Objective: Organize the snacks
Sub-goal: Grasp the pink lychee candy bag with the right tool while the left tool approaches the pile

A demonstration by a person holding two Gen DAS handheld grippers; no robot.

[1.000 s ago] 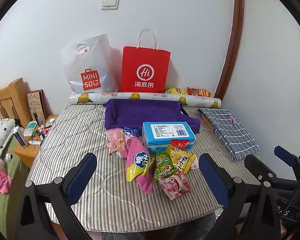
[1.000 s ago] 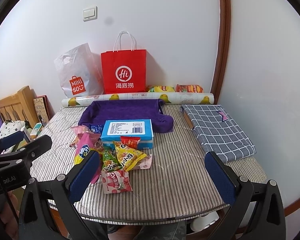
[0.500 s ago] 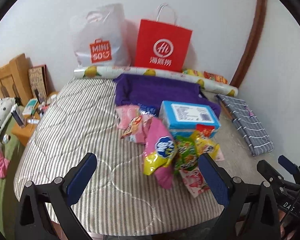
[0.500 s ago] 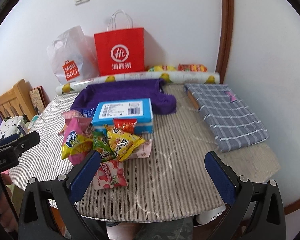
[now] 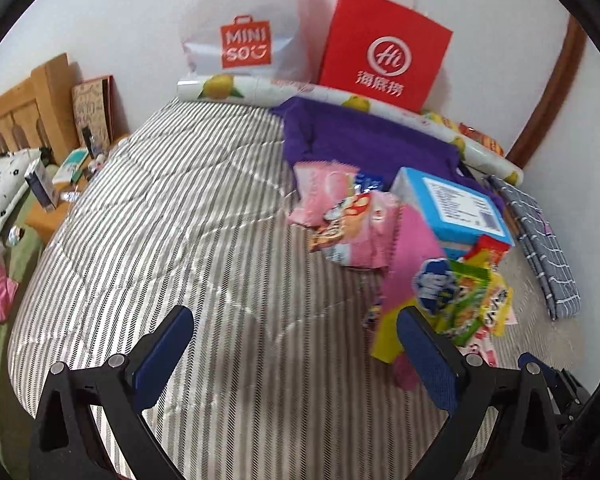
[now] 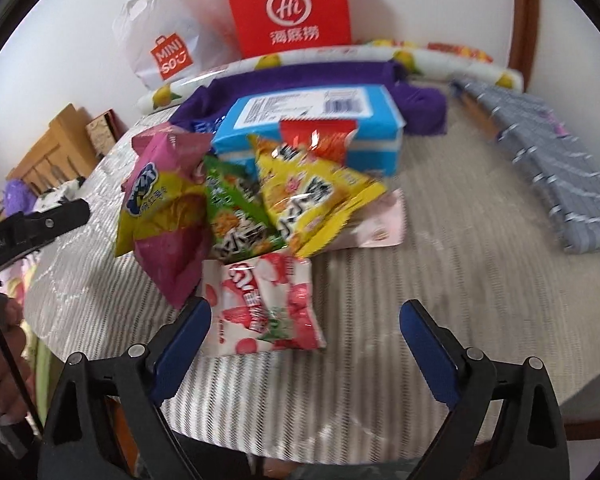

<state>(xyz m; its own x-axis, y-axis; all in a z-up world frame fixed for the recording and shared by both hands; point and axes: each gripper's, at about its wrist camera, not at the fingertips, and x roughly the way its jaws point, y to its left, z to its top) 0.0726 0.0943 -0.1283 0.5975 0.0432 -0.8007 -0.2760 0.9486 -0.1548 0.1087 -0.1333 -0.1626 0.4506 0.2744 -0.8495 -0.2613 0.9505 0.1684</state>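
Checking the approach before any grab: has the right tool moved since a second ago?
Yes. The right tool has come down and nearer the snack pile; the red paper bag now sits higher in its view.

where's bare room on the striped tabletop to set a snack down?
Free: the striped cover left of the snack pile, toward the wooden headboard; also the strip between pile and checked cloth. Crowded: around the blue box and purple cloth.
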